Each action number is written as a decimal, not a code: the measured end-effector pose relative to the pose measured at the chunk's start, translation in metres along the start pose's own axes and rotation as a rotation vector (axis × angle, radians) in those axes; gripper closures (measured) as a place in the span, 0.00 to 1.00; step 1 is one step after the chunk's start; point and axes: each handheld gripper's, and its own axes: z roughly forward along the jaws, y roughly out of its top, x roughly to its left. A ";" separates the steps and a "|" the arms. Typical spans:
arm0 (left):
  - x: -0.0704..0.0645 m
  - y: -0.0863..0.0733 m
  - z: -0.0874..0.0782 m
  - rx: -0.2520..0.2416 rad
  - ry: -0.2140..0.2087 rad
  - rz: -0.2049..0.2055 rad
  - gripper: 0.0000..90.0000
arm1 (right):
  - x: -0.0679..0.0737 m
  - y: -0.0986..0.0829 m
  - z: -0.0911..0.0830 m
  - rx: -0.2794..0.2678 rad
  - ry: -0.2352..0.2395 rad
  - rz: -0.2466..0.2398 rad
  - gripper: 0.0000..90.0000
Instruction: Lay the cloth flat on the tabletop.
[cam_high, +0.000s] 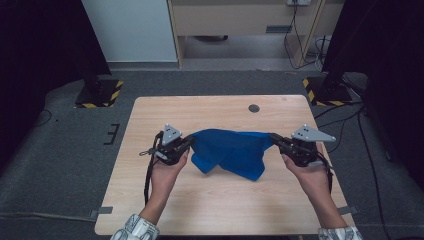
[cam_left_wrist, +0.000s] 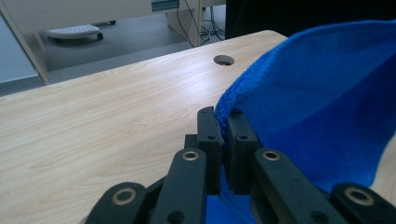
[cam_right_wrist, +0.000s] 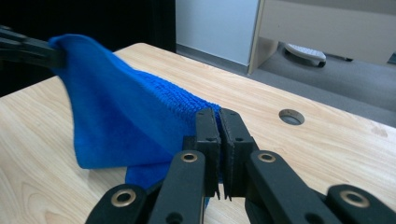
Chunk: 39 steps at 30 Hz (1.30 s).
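The blue cloth is hanging stretched between both tongs over the middle of the tabletop, its lower folds sagging onto the wood. The left tongs and right tongs are each clamping an upper corner, so the pinched edges are hiding between the jaws.

Looks like a lab or office-type recording room, not a home.

The light wood table has a cable grommet hole and sits on grey carpet, with tape marks by its legs. Black stands on hazard-striped base plates flank it, dark curtains hang on both sides, and loose cables trail under a beige desk at the back.
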 end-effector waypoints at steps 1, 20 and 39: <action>-0.001 0.000 -0.003 -0.001 0.000 0.001 0.96 | -0.001 -0.001 0.001 0.002 -0.001 0.004 0.97; -0.037 0.040 -0.072 -0.126 -0.027 0.069 0.96 | 0.016 0.028 -0.060 -0.100 0.022 -0.060 0.97; 0.023 0.023 0.043 0.027 0.015 -0.012 0.96 | -0.042 -0.008 0.053 0.105 -0.016 0.008 0.97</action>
